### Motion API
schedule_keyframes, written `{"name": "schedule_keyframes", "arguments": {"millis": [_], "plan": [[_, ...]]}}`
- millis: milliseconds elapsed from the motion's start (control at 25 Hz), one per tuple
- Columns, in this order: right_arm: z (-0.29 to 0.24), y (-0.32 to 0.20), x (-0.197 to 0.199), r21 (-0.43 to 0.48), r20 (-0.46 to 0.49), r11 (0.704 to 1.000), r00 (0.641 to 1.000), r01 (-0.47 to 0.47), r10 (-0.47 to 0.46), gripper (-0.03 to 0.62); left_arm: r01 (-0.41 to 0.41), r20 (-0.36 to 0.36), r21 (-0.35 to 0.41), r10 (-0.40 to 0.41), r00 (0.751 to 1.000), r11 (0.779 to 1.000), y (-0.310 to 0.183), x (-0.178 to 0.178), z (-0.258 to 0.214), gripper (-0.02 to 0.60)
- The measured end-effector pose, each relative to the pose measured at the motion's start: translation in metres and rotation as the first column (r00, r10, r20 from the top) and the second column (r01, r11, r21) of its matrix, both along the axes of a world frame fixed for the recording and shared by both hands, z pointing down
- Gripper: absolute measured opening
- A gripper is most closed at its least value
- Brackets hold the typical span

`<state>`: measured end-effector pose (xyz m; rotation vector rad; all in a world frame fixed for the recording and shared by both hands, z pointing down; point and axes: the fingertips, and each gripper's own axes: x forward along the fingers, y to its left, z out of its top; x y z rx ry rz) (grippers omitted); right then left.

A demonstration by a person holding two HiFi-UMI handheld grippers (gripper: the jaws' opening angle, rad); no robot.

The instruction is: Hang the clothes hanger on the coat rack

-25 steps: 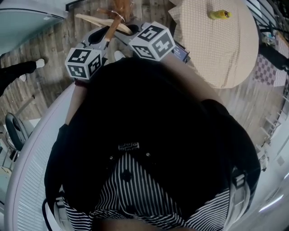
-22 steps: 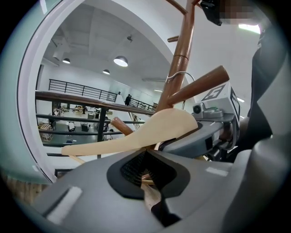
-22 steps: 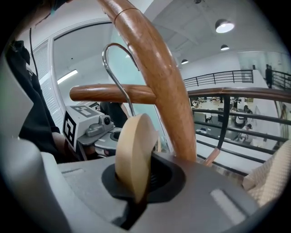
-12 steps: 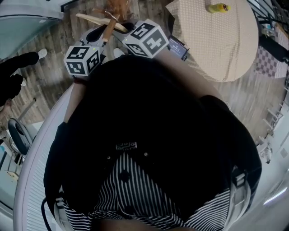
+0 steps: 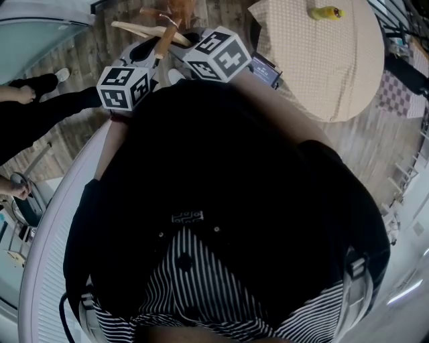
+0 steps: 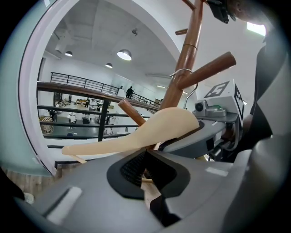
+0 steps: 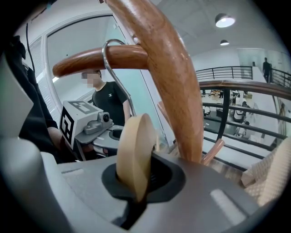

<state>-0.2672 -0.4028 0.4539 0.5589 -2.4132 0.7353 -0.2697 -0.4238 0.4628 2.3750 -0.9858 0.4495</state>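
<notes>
Table (image 5: 348, 87), upper right of head view: checked cloth on top, one small yellow thing (image 5: 324, 12) lying near far edge (too small to name).

Hanger (image 6: 136, 136): pale wood, up against rack (image 6: 188, 50), which stands at top centre of head view. Metal hook (image 7: 110, 57) looped over a brown peg (image 7: 82, 63), right beside the point where peg meets pole. Same from left gripper view, upper right of frame. Cannot tell whether hook bears down on peg or just circles it.

Left gripper (image 6: 145, 169): jaws narrow, pinched on hanger's thin lower bar. Broad hanger arm just above them, running off to lower left of frame.

Right gripper (image 7: 136, 179): jaws tight on hanger's rounded end, seen edge-on at frame centre. Pole just right of it, filling middle of frame.

Pose: both held out ahead of chest, side by side at top of head view. Left cube (image 5: 124, 87) lower and further left, right cube (image 5: 221, 55) higher, nearer table. Noses converging on rack from either side, one at each end of hanger. Each visible in the other's view, right one at mid right of left gripper view, left one at lower left of right gripper view.

Extras: person (image 7: 107, 98) in black tee behind left gripper, railing (image 6: 91, 86) across background, wood floor (image 5: 87, 60) under rack.
</notes>
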Motion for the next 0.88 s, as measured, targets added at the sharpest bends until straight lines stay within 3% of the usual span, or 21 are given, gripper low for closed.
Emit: {"name": "schedule_keyframes", "arguments": {"millis": [880], "plan": [[0.018, 0.005, 0.001, -0.016, -0.063, 1.0, 0.998, 0.003, -0.004, 0.002, 0.024, -0.009, -0.014, -0.024, 1.0, 1.0, -0.001, -0.005, 0.0, 0.003]]}}
